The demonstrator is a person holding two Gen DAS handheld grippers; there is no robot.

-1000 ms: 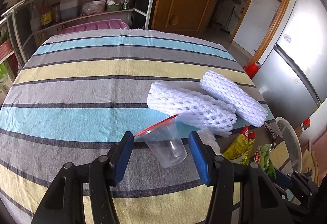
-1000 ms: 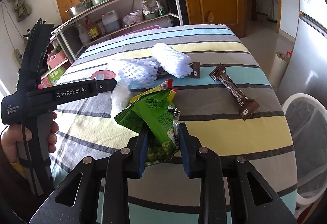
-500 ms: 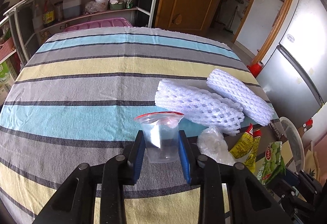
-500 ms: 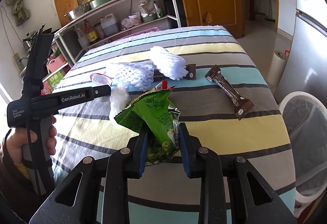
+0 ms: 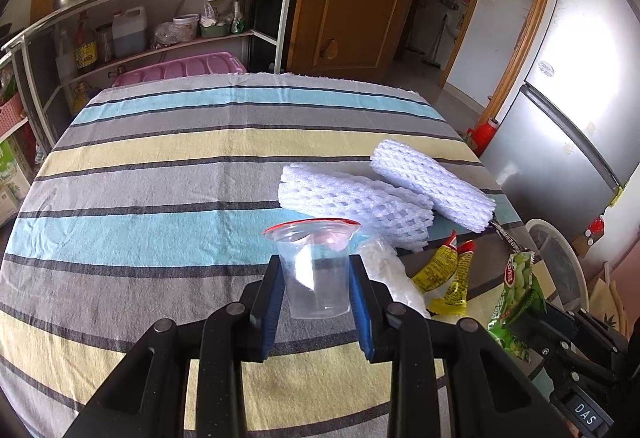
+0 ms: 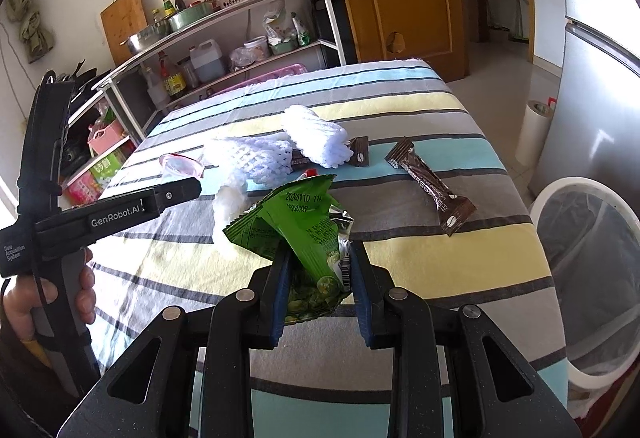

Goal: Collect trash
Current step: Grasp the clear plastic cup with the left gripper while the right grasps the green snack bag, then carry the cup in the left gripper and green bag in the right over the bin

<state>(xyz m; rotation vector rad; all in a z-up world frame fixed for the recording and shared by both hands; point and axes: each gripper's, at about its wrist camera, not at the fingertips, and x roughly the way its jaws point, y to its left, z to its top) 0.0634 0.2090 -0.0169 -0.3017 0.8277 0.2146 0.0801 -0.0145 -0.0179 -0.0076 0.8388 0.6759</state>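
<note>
Striped terry tablecloth (image 5: pixel 160 166); left claw (image 5: pixel 316 270) pinches clear tapered cup (image 5: pixel 314 278).

left gripper (image 5: pixel 316 270): black plastic linkage arms, round silver pivot screws, blue pads on the fingers' inner faces.
left gripper side: white lettering "GenRobot.AI", small print "Data Acquisition System", a thin black cord along the handle.
right gripper (image 6: pixel 318 258): same black arms, silver screws, blue pads.
sleeve (image 6: pixel 16 354): dark, at the near left.

left hand-held gripper (image 5: pixel 316 278) now clamped on clear cup (image 5: pixel 314 274), lifted
</note>
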